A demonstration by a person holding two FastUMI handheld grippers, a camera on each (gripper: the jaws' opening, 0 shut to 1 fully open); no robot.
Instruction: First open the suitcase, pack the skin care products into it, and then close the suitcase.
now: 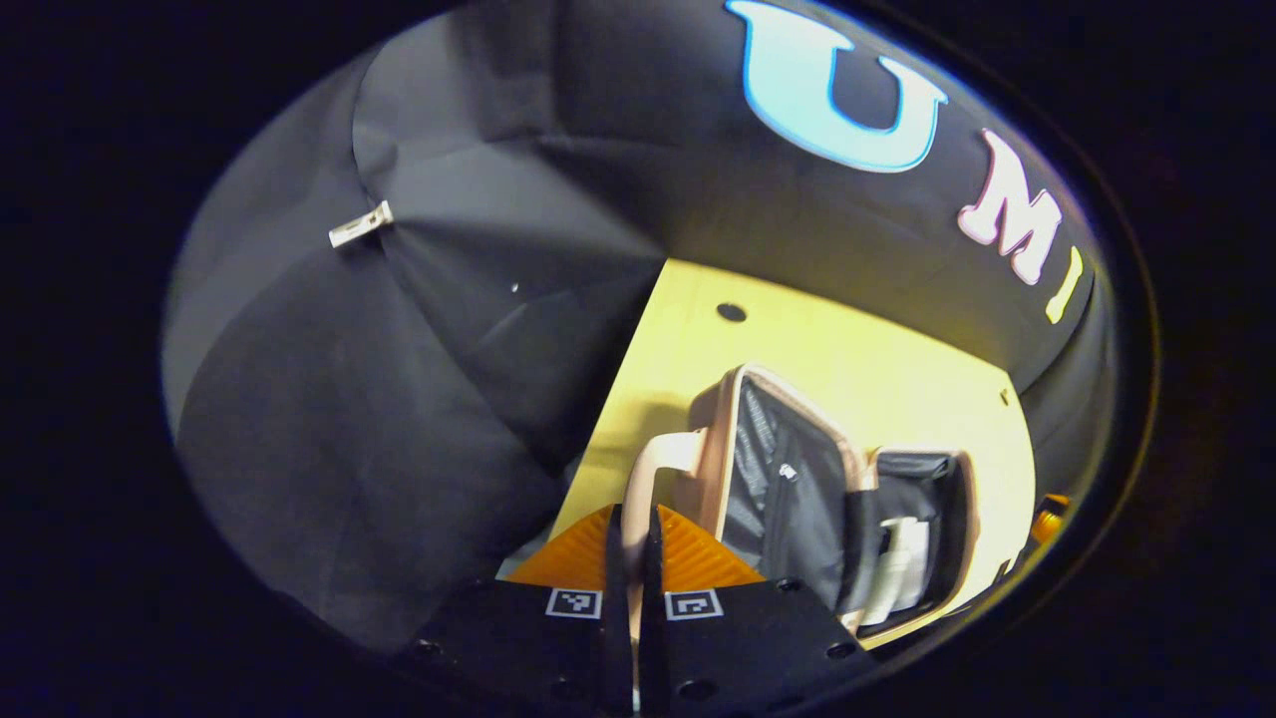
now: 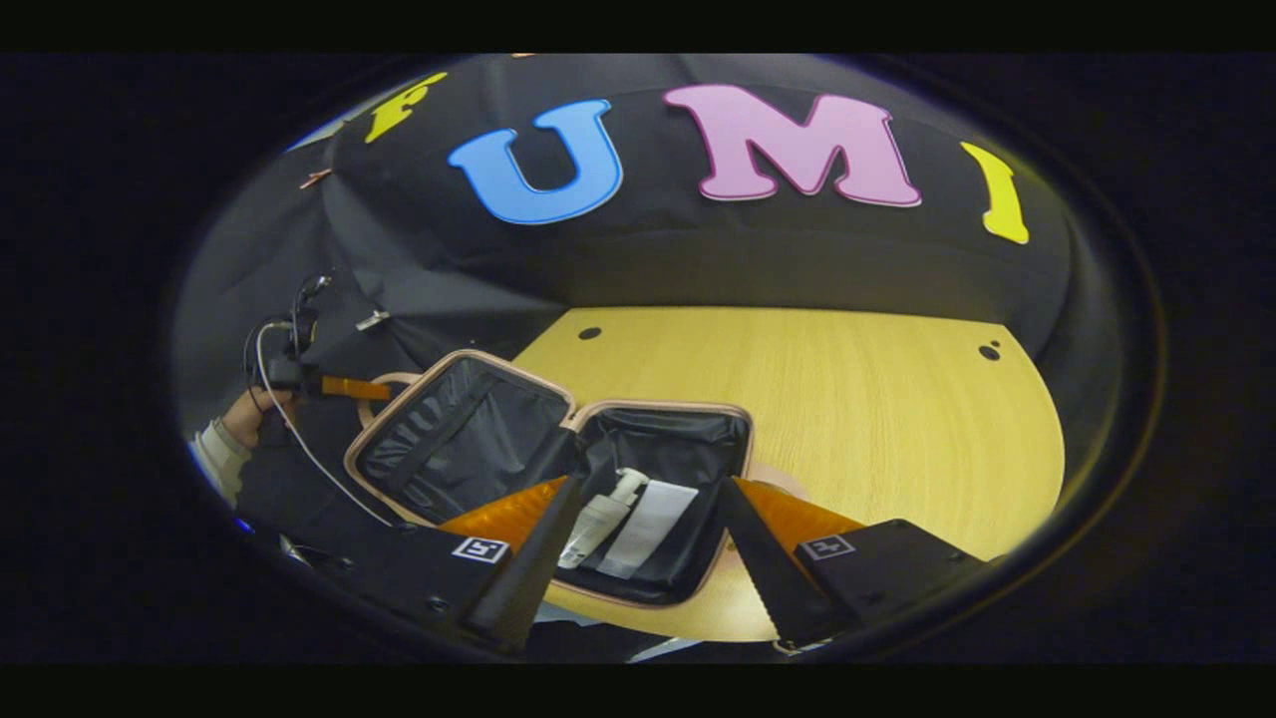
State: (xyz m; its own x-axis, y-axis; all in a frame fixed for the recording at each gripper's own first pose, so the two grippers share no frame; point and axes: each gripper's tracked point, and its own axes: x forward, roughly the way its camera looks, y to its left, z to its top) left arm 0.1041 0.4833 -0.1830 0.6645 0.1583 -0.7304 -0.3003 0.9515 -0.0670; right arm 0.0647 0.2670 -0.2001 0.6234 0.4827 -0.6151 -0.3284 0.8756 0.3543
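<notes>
No readable text

The square coded markers [image 2: 481,549] on each hand-held gripper carry patterns, not words; product labels are too small.

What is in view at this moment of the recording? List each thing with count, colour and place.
suitcase: one, pale pink shell with black lining, open on the table.
suitcase handle: one, pale pink, on the lid edge, clamped by the left gripper.
pump bottle: one, white, lying in the suitcase's base half.
flat white pack: one, white, beside the pump bottle in the base half.
table: one, light wood, under the suitcase.
left gripper: one, shut on the suitcase handle.
right gripper: one, open, above the base half.
hand: one, pale sleeve, holding the left gripper.
</notes>
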